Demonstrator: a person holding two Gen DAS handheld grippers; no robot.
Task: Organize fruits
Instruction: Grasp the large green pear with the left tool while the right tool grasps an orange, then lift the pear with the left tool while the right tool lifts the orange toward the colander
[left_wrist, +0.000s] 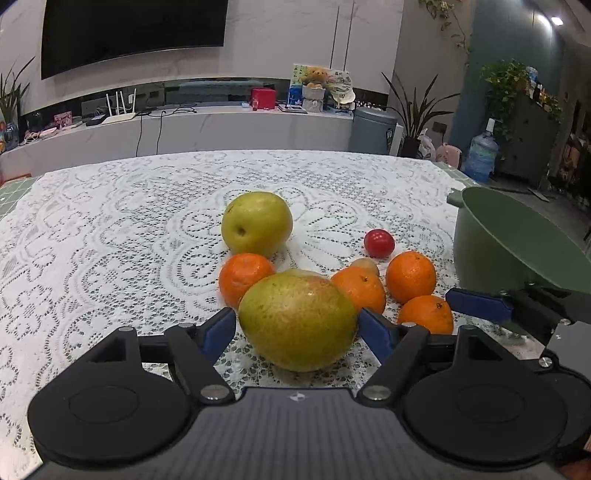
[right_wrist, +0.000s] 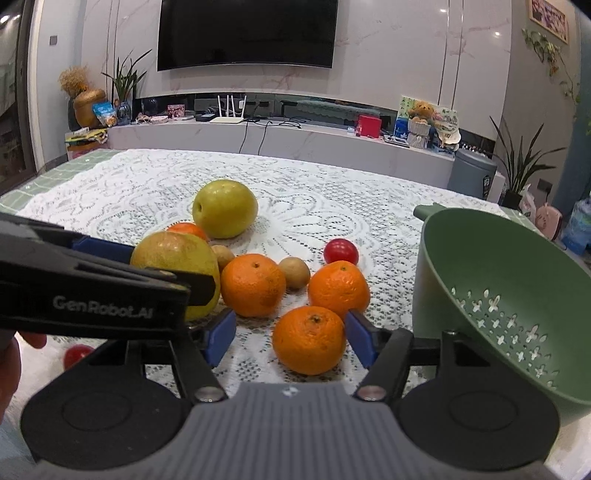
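Mango lies crosswise between the wide-spread left claw; right claw gapes around an orange.

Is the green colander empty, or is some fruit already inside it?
Empty, as far as visible. The right wrist view shows only the bare perforated wall of the green colander, no fruit; its near bottom is hidden behind the gripper body.

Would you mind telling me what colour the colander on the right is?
The colander is sage green, seen best in the right wrist view, where its cross-shaped holes show.
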